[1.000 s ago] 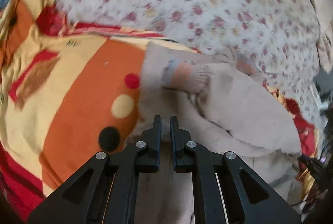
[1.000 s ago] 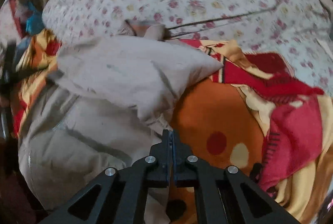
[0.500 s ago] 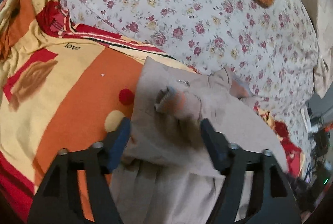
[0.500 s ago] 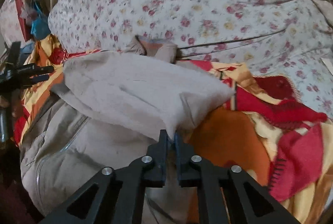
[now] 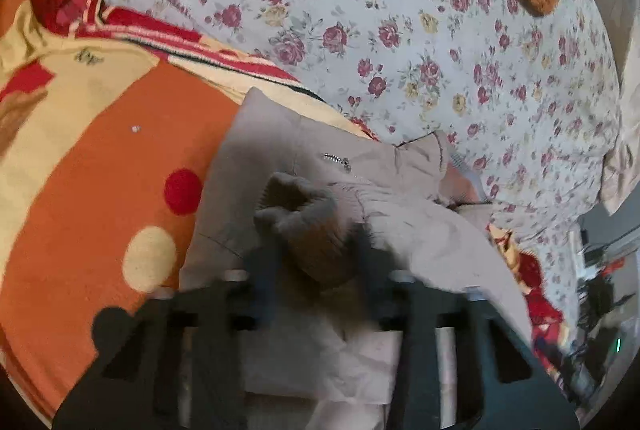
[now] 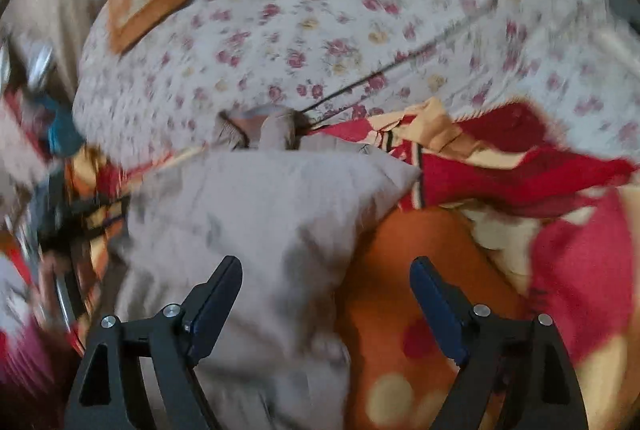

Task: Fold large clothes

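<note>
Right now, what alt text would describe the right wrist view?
An open black two-finger right gripper hovers over a folded beige zip-up jacket lying on an orange, red and cream patterned blanket, with a white rose-print quilt behind; the image is motion-blurred.

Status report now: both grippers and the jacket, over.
Left gripper open over ribbed cuff. Right gripper open, empty. Beige jacket on orange blanket.
</note>
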Available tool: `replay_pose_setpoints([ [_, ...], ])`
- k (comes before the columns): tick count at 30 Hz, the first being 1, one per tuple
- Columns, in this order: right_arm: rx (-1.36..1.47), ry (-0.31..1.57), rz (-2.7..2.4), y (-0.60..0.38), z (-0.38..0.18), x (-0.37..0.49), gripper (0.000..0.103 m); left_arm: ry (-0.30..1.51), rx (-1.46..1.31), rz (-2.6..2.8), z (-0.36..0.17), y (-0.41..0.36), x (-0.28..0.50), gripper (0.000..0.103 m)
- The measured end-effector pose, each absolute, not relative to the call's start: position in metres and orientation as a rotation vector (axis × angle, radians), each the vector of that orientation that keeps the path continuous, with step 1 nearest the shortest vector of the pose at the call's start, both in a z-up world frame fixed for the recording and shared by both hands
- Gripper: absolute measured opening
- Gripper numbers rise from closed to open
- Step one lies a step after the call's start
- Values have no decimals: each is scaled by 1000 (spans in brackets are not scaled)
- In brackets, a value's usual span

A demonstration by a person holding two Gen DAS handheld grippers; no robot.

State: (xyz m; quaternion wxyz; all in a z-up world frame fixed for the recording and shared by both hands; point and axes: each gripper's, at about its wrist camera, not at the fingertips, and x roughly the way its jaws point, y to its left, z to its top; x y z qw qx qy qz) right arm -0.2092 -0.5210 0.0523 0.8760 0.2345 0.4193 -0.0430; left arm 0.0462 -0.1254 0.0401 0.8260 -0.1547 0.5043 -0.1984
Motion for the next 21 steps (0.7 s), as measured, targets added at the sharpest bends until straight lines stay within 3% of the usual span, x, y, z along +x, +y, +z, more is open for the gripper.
replay_pose_setpoints([
  [2, 635, 917, -104, -537, 28, -181, 84, 1051, -311, -442, 45, -125, 43, 20],
  [3, 698, 938, -100, -542, 17, -171, 76, 1047, -304, -451, 48, -125, 41, 19],
  [4, 764, 958, -90, -546, 6, -162, 63, 1036, -303, -463, 53, -123, 38, 19],
  [5, 834, 968, -58, -549, -4, -154, 27, 1022, -306, -477, 59, -120, 34, 19],
  [7, 793, 928, -57, -546, 6, -148, 17, 973, -301, -500, 69, -115, 26, 19],
  [9, 617, 866, -62, -533, 34, -147, 14, 951, -267, -490, 68, -115, 22, 19],
  [11, 452, 903, -159, -527, 36, -137, 5, 989, -199, -482, 52, -128, 23, 19],
  [13, 317, 952, -287, -528, 23, -127, 5, 1021, -124, -454, 37, -140, 21, 21],
  [16, 451, 965, -249, -539, 13, -133, 5, 995, -93, -424, 39, -140, 17, 28],
  [17, 470, 947, -236, -538, 22, -141, 8, 990, -106, -419, 43, -136, 16, 34],
  [19, 470, 940, -225, -535, 36, -152, 23, 958, -122, -390, 55, -127, 15, 38],
  [20, 469, 940, -210, -530, 43, -158, 45, 936, -124, -377, 62, -123, 13, 38],
  [21, 470, 932, -178, -523, 51, -165, 55, 920, -125, -372, 66, -122, 12, 40],
])
